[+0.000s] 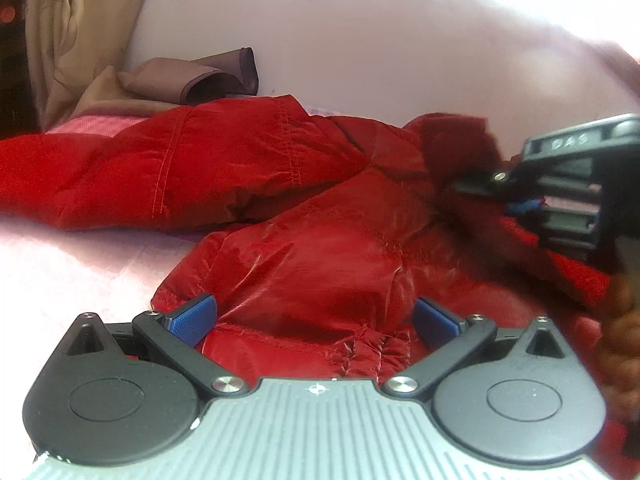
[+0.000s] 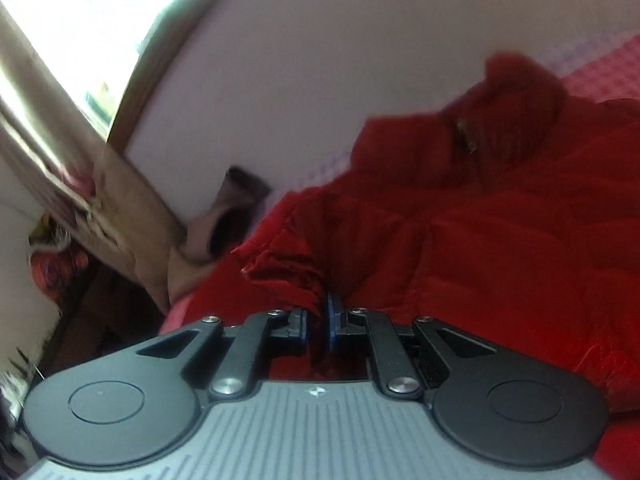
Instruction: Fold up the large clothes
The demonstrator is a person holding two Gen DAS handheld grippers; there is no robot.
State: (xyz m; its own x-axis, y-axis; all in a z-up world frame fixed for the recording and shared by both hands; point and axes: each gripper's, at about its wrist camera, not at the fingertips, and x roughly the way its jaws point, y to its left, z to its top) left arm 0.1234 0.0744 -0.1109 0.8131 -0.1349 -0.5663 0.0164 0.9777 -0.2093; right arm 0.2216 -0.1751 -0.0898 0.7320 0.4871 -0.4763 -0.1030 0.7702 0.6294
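The jacket (image 1: 304,208) is lying rumpled on the bed (image 1: 68,264) under the spread, empty left tool (image 1: 314,316), while the right tool (image 2: 318,320) is pinching its bunched edge, folding barely begun.

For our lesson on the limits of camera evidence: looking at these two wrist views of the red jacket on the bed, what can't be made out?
- Left wrist view: the red jacket runs under the left gripper; its near hem is hidden.
- Left wrist view: the right gripper is blurred, so which part it pinches is unclear.
- Right wrist view: motion blur smears the jacket's seams and the curtain.
- Both views: the brown cloth is too folded to identify.
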